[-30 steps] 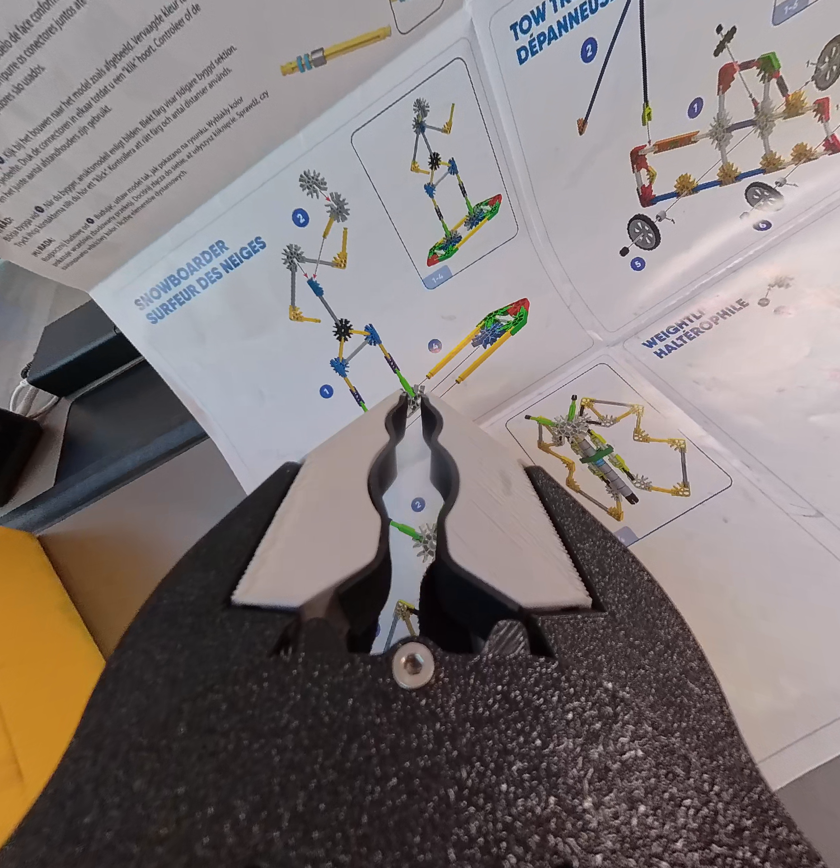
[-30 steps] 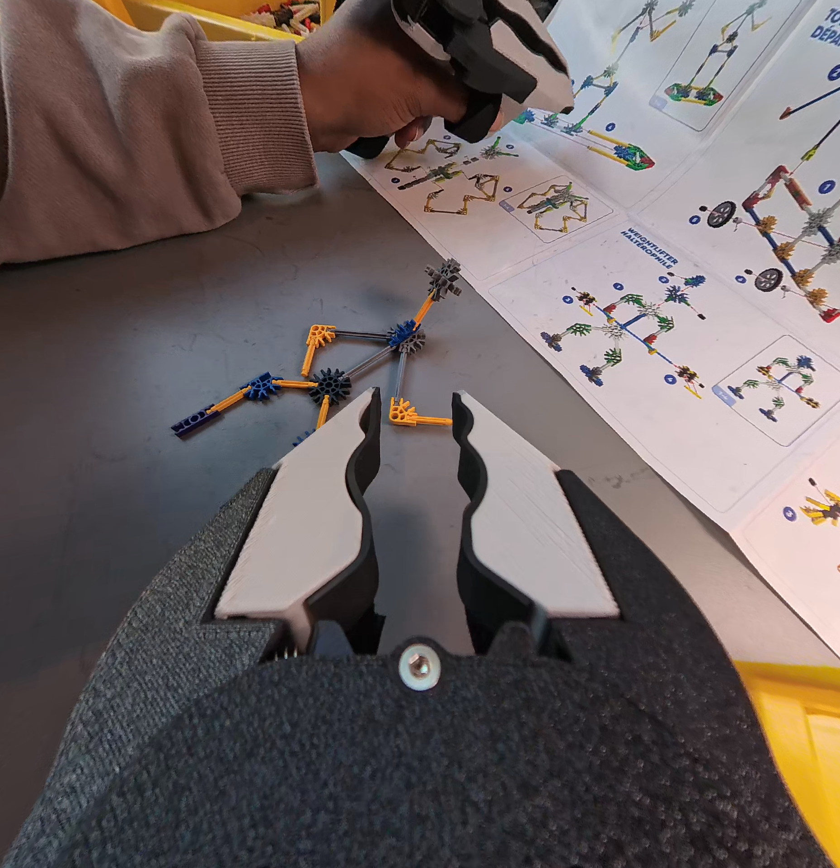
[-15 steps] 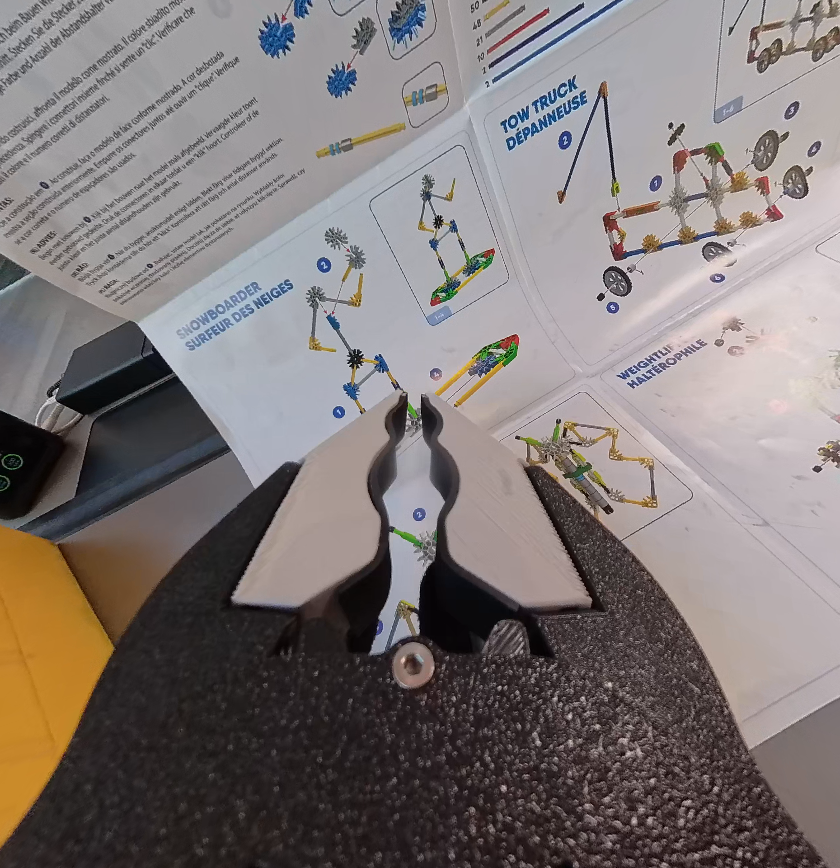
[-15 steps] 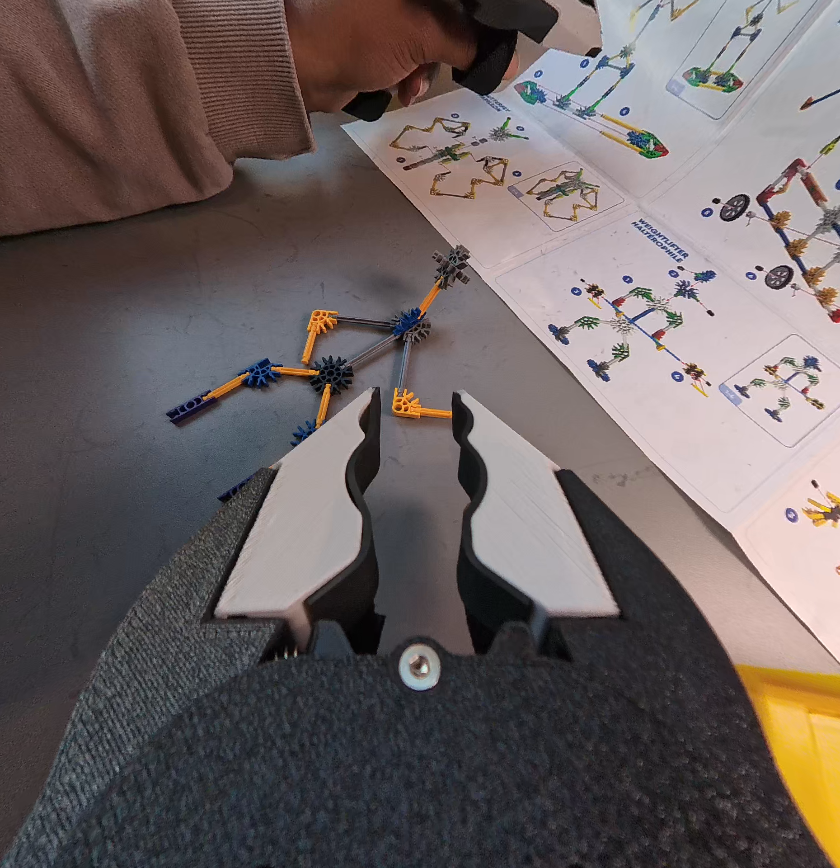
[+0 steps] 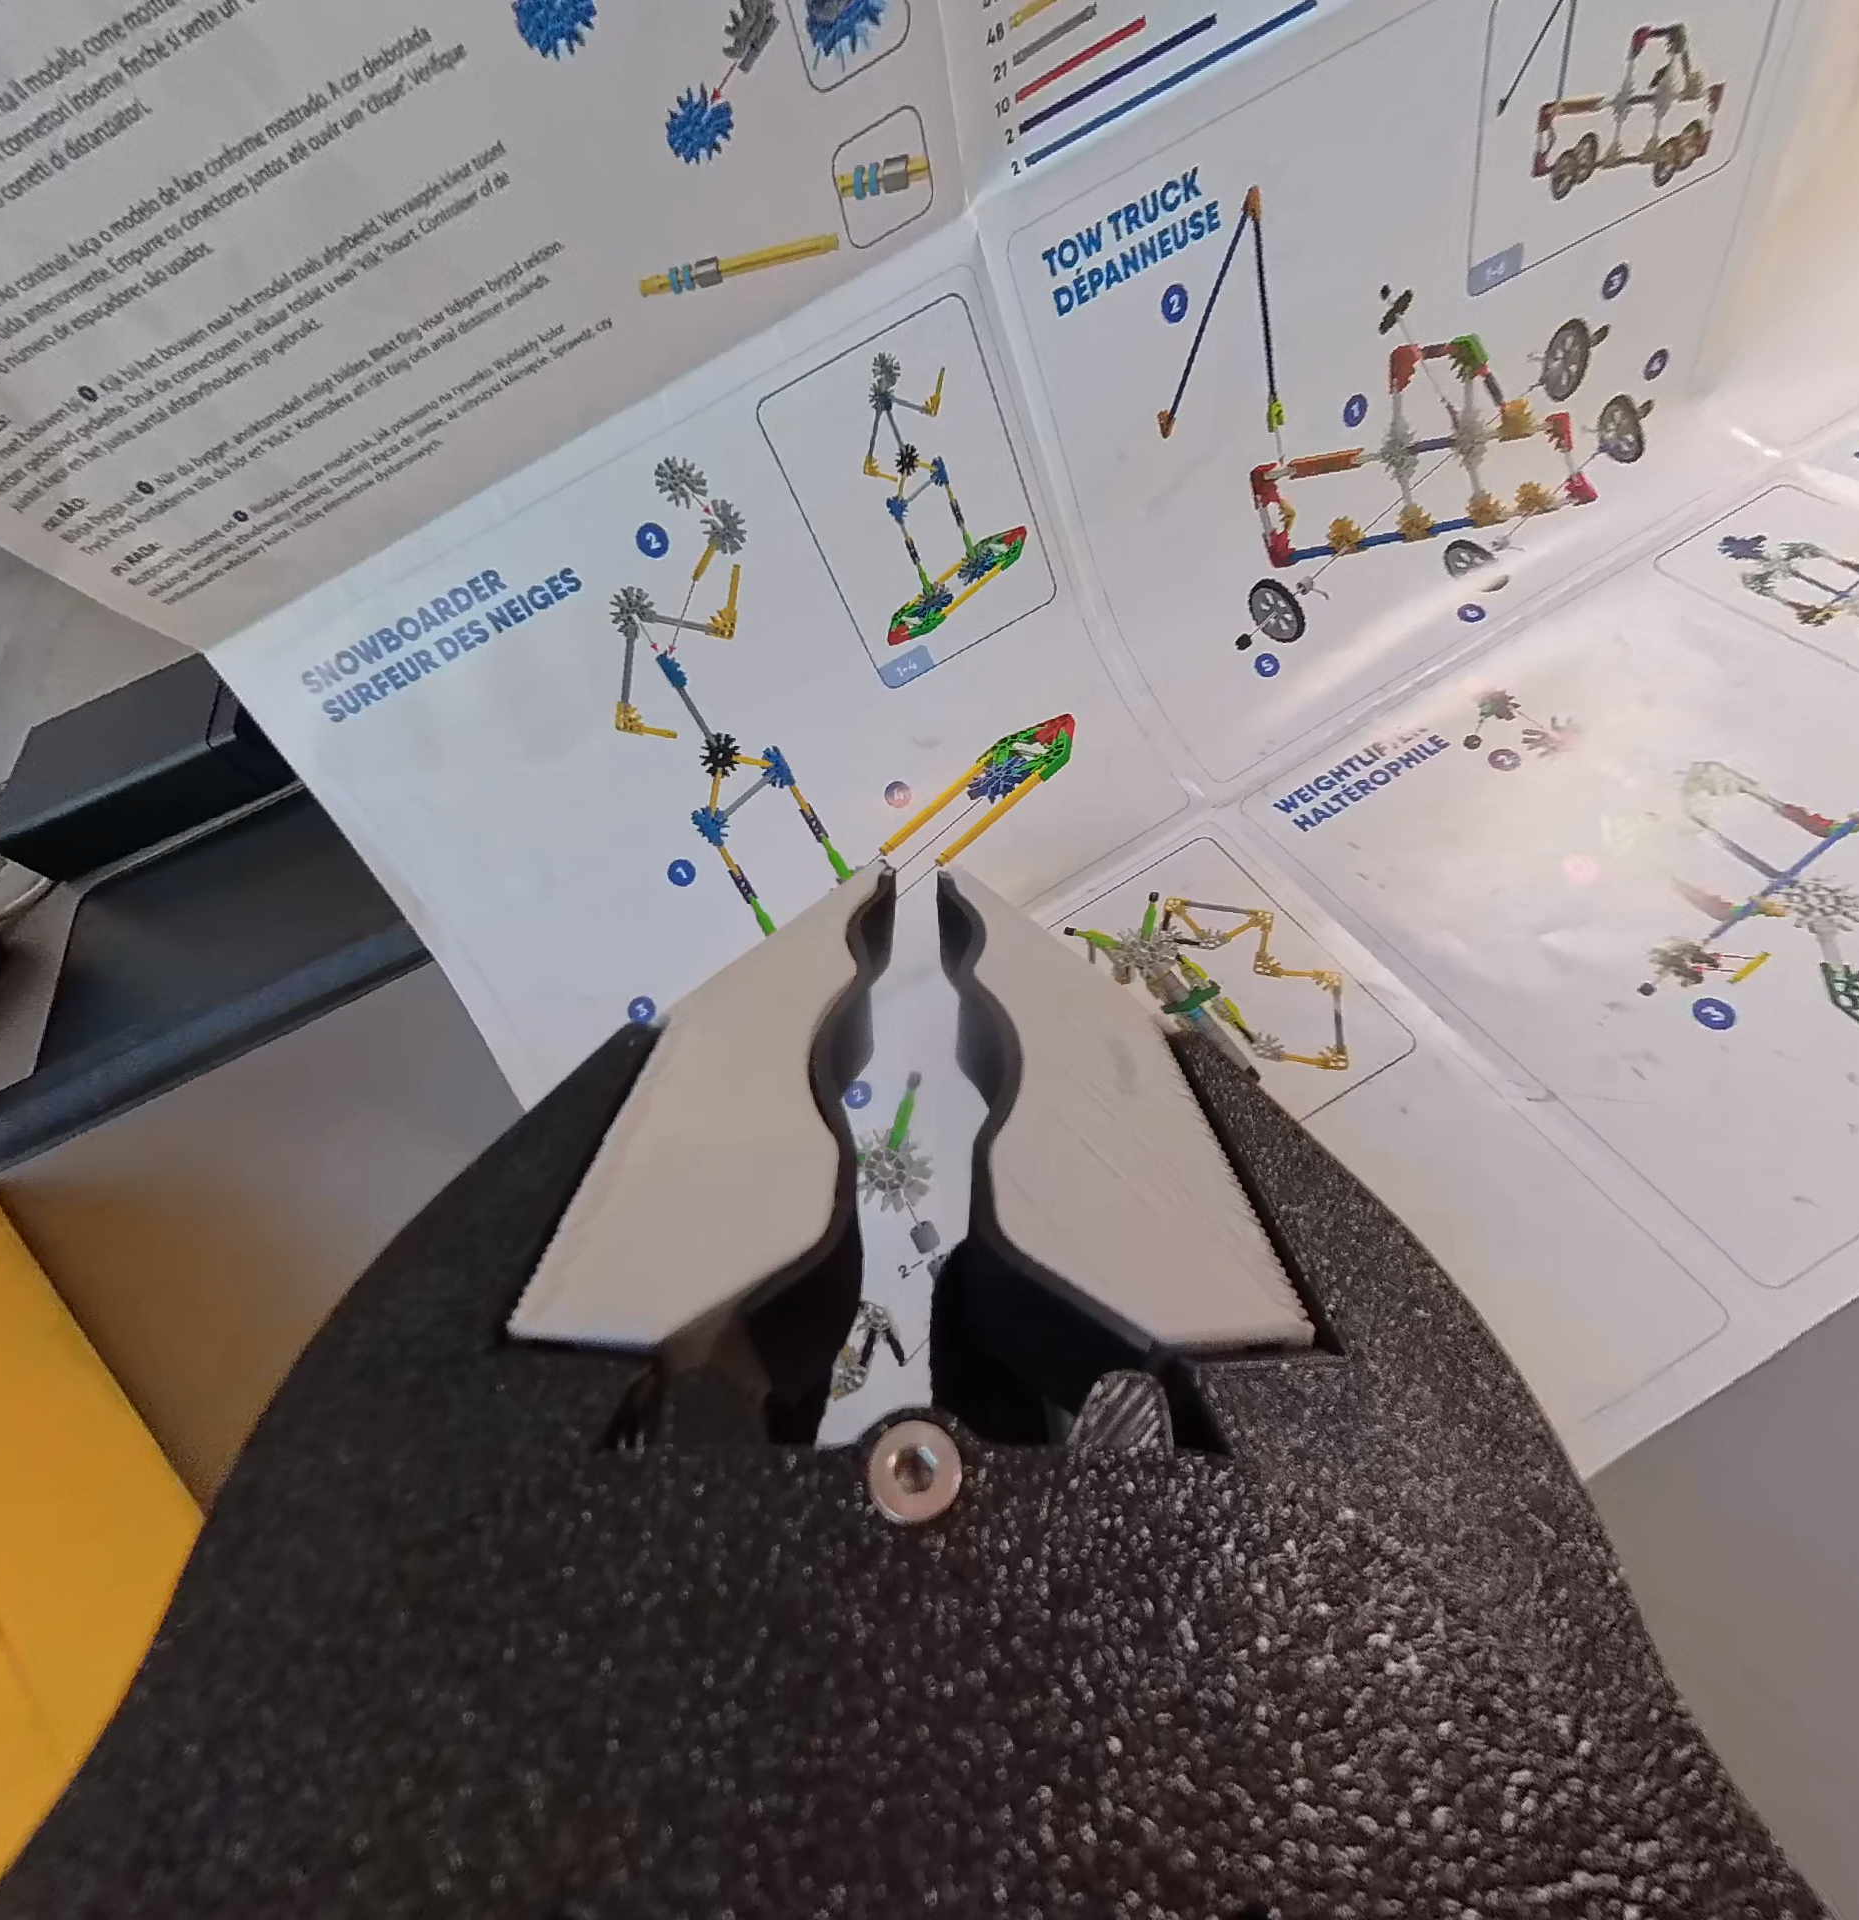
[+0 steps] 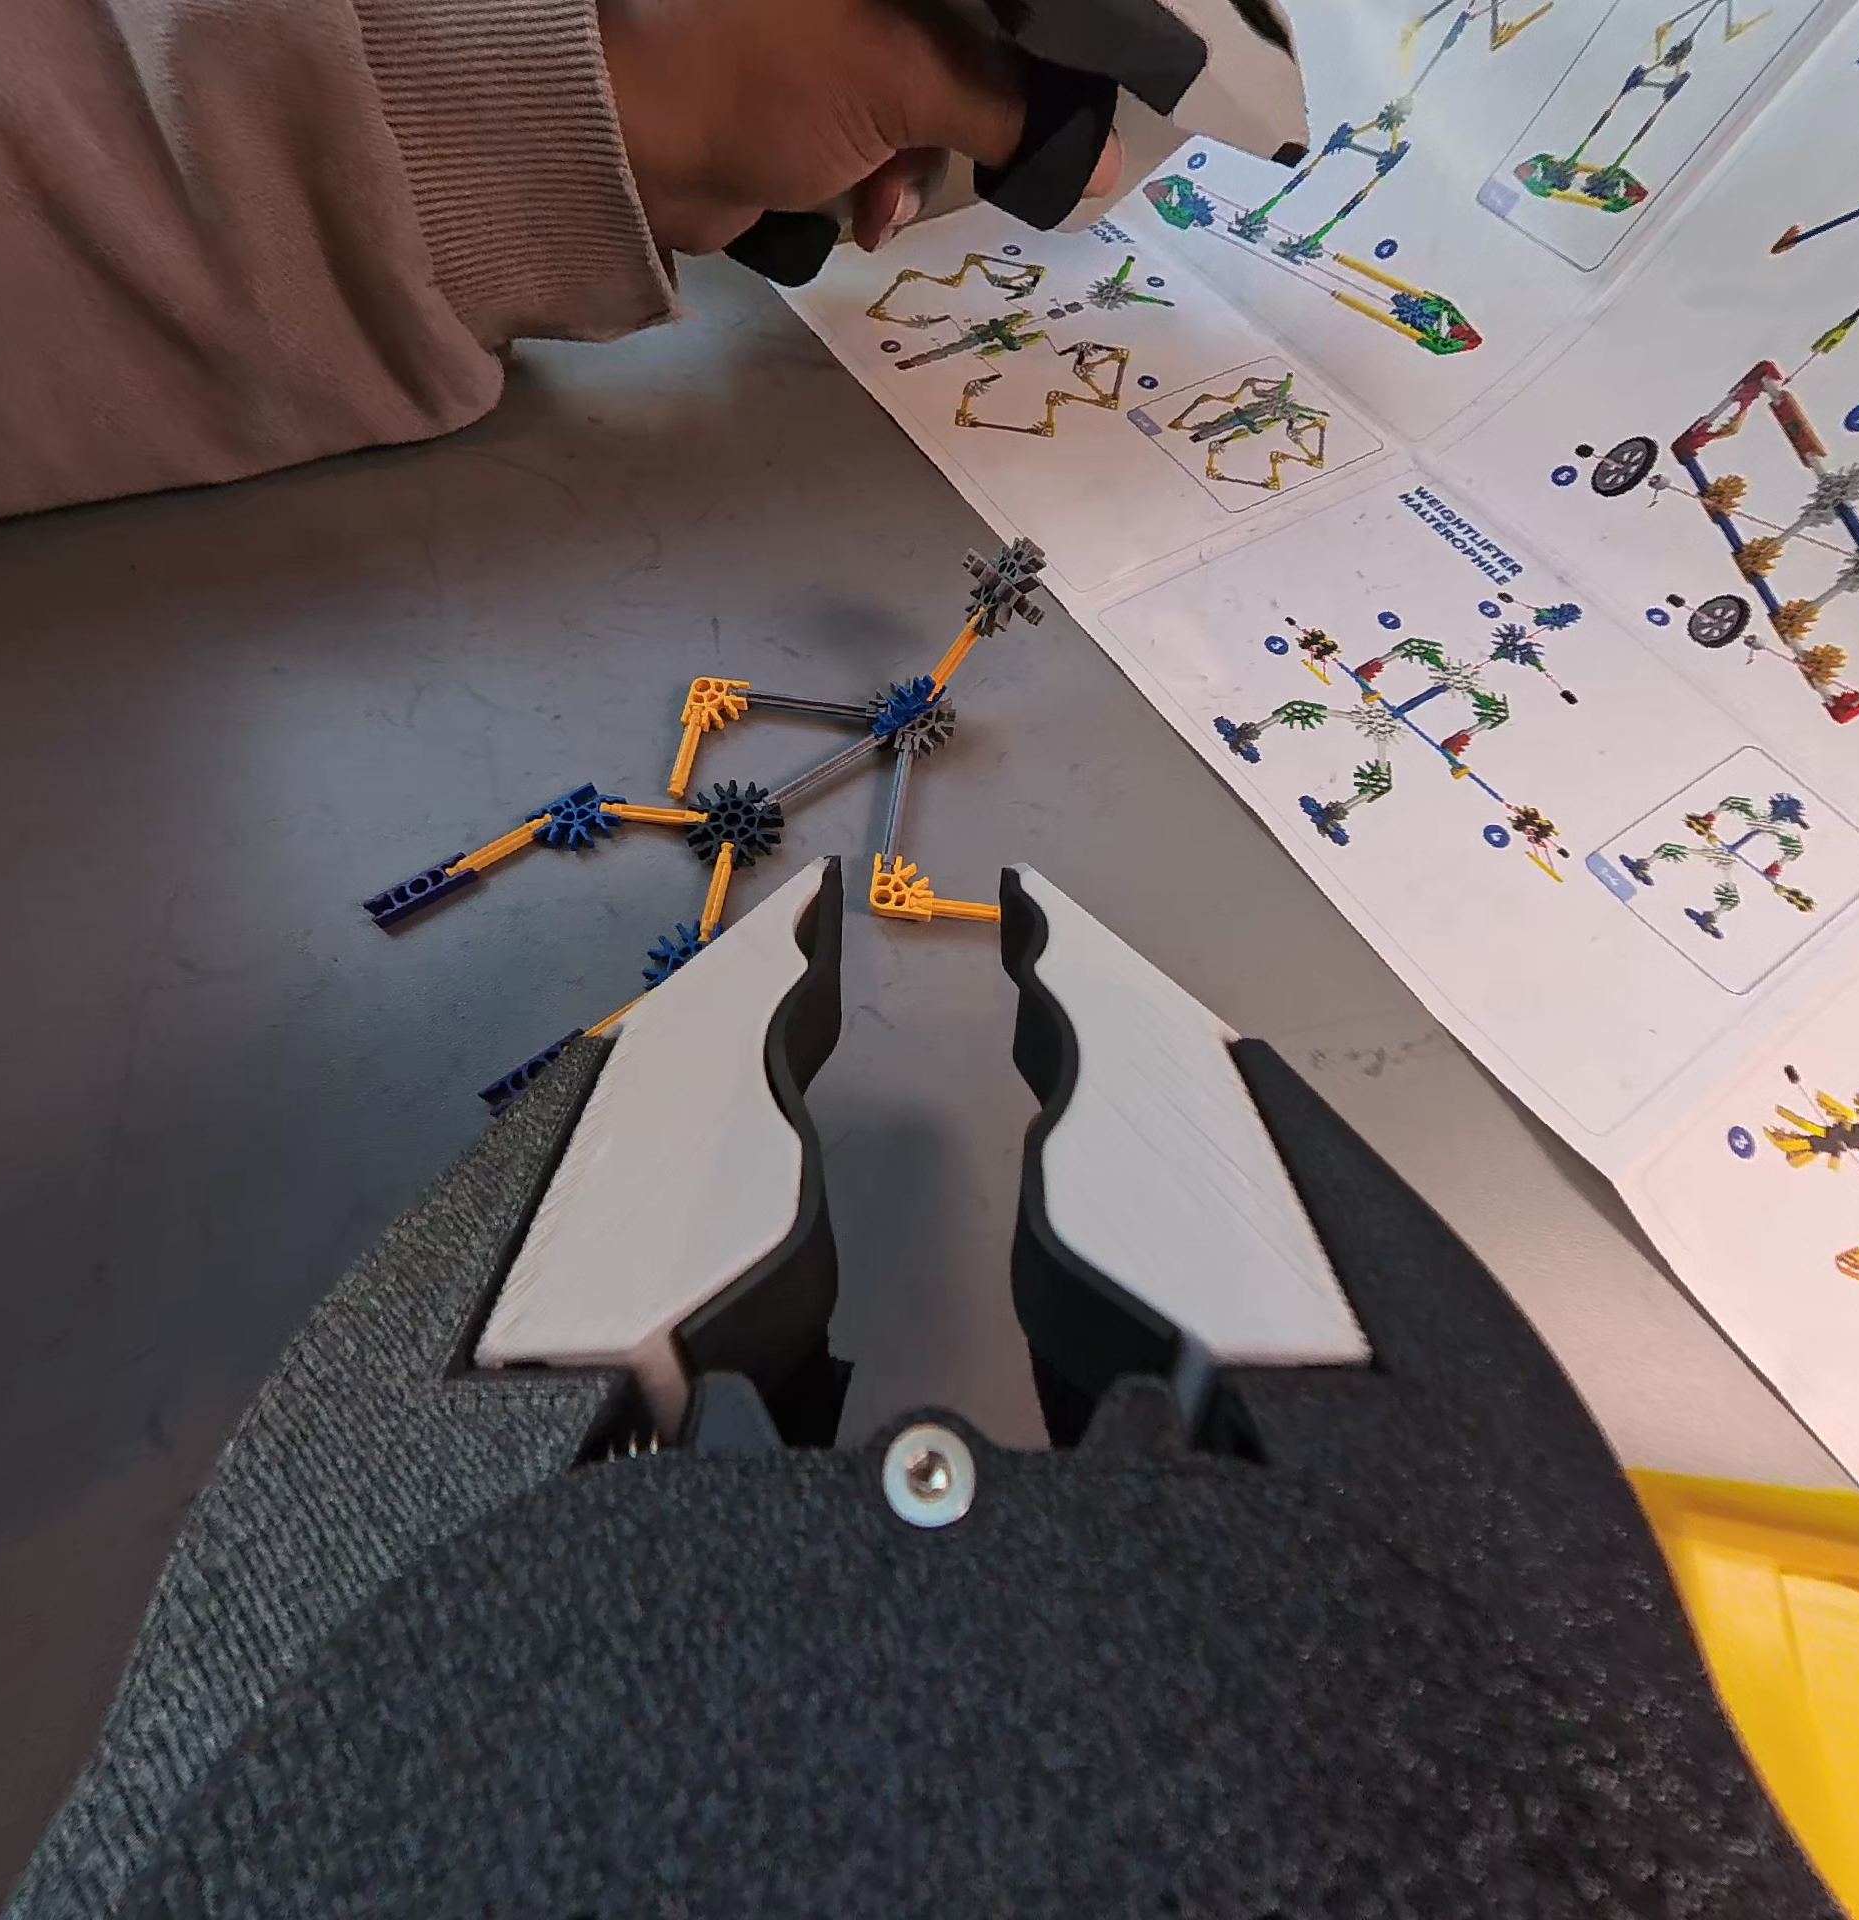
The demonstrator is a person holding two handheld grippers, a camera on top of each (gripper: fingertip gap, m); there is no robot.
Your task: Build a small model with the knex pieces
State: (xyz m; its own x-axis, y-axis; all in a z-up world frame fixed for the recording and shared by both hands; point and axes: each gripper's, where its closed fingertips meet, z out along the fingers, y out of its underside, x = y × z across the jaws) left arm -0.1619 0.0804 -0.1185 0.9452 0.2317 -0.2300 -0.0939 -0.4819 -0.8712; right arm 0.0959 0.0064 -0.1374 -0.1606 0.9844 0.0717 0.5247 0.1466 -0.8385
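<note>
We hold 2 grippers over a dark grey table (image 6: 229, 1039). Our left gripper (image 5: 912, 883) hangs above a large white instruction sheet (image 5: 1112, 727) printed with coloured building diagrams; its fingertips stand only a narrow slit apart, with nothing between them, so it is very nearly closed and empty. Whether the tips touch the paper we cannot tell. The far part of the sheet curves upward. To the left of it we see a black box (image 5: 114, 769) on a dark ledge, and a yellow bin (image 5: 42, 1455) at the lower left edge.

Our right gripper (image 6: 920, 883) is parted wide and grips nothing. Just past its tips, on the table, lies a flat figure of rods and connectors (image 6: 800, 758): orange and grey rods join blue, black and grey snowflake-shaped connectors. An orange corner connector (image 6: 896, 888) of that figure sits in line with the gap between the 2 fingers, just beyond them, and its short orange rod reaches toward the right finger. The left finger hides part of 1 blue connector. The figure's grey top connector lies just beside the sheet's edge.

Farther off, a hand (image 6: 821, 104) in a tan sleeve (image 6: 281, 229) holds the other gripper over the sheet. A yellow bin corner (image 6: 1777, 1621) shows at the lower right.
</note>
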